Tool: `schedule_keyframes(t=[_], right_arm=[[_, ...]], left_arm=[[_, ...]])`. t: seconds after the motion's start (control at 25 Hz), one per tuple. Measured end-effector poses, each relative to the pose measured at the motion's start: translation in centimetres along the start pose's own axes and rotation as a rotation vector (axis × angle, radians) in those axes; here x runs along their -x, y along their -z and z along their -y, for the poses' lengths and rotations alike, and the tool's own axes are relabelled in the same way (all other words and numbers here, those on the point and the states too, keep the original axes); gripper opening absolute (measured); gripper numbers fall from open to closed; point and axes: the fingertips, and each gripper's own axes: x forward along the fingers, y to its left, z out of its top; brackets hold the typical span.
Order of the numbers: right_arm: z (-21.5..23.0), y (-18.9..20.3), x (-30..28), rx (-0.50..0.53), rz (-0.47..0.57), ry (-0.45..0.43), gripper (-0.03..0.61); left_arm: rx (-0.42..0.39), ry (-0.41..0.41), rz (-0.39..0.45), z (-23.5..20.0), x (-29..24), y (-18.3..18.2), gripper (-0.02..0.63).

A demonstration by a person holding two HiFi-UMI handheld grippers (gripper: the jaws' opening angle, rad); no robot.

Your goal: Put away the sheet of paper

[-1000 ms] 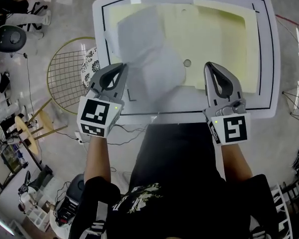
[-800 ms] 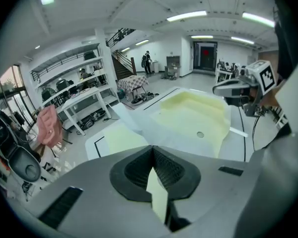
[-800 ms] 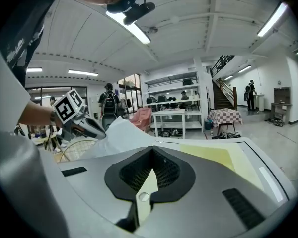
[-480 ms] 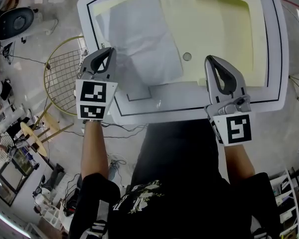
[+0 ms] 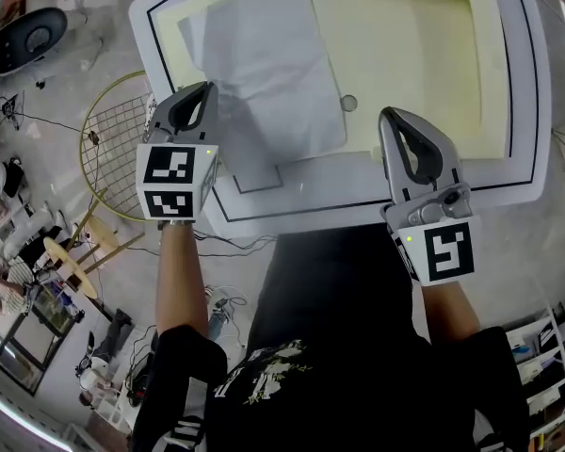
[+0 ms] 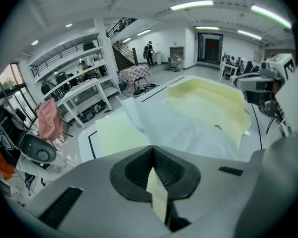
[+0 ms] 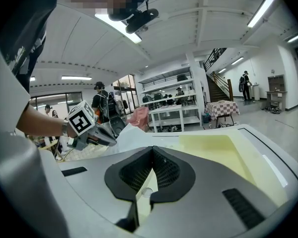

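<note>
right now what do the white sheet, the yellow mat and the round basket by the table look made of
The sheet of paper looks like thin matte paper, softly creased. The yellow mat is matte with cut edges, perhaps foam or rubber; I can't be sure. The basket is thin metal wire in a grid, gold finish.

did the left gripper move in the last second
Yes. The left gripper has shifted left against the table: its marker cube covered the near-left corner, and now sits outside the left edge, slightly farther back.
</note>
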Motion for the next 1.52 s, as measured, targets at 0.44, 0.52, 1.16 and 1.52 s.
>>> schedule_keyframes(t=[0.44,0.52,1.16,1.52], right_arm=[[1.8,-0.2,-0.9,-0.02,-0.018,0.006,-0.002],[2.5,-0.2,-0.7,-0.025,-0.026,0.01,-0.002],[4.2,0.7,-0.3,-0.02,-0.049,0.011,-0.002],[4.7,0.7,0.0,-0.014,-0.055,-0.014,-0.002]], left_arm=[[0.14,0.013,0.035,-0.6,-2.4,-1.9,0.0],[0.176,0.014,0.041,-0.4,-2.8,-2.4,0.0],[0.29,0.061,0.043,2.0,-4.7,-3.2,0.0],[0.321,0.079,0.043,4.2,-5.7,-3.9,0.0]])
